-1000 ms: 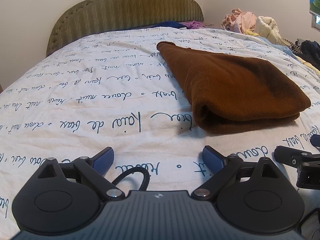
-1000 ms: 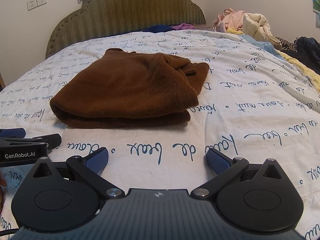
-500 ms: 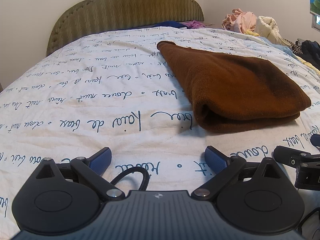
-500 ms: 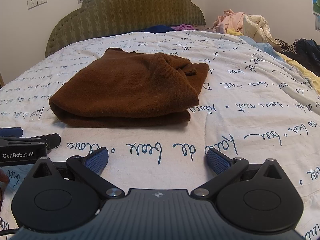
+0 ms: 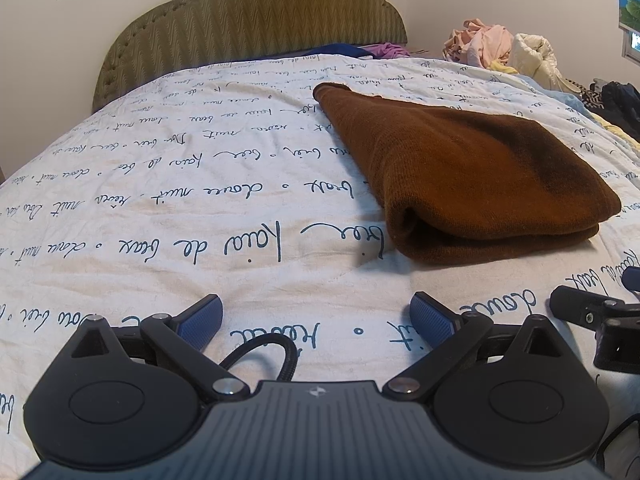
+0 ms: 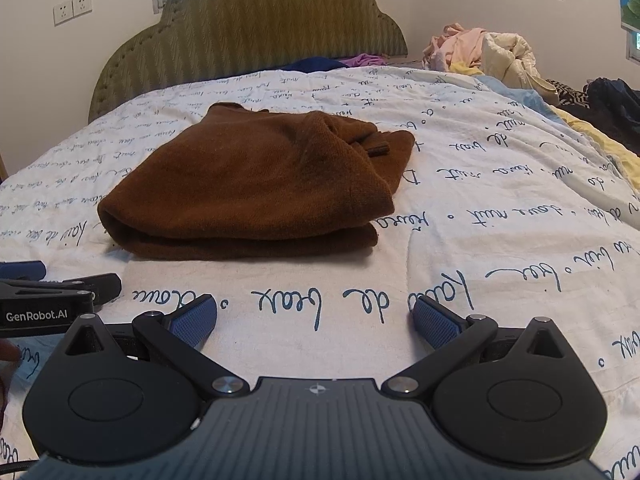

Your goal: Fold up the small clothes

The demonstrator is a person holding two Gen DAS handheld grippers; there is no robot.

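The brown garment (image 5: 460,172) lies folded on the bed's white quilt (image 5: 160,184) (printed with dark script), its rolled fold edge toward the cameras; the left hand-held gripper (image 5: 316,322) sits low over the quilt near that edge, blue pads spread wide, gripping nothing; the right hand-held gripper (image 6: 314,320) is just beside it, equally wide apart and empty, apart from the cloth; a heap of loose clothes (image 6: 480,56) lies at the bed's far right, by the green headboard (image 6: 256,28).
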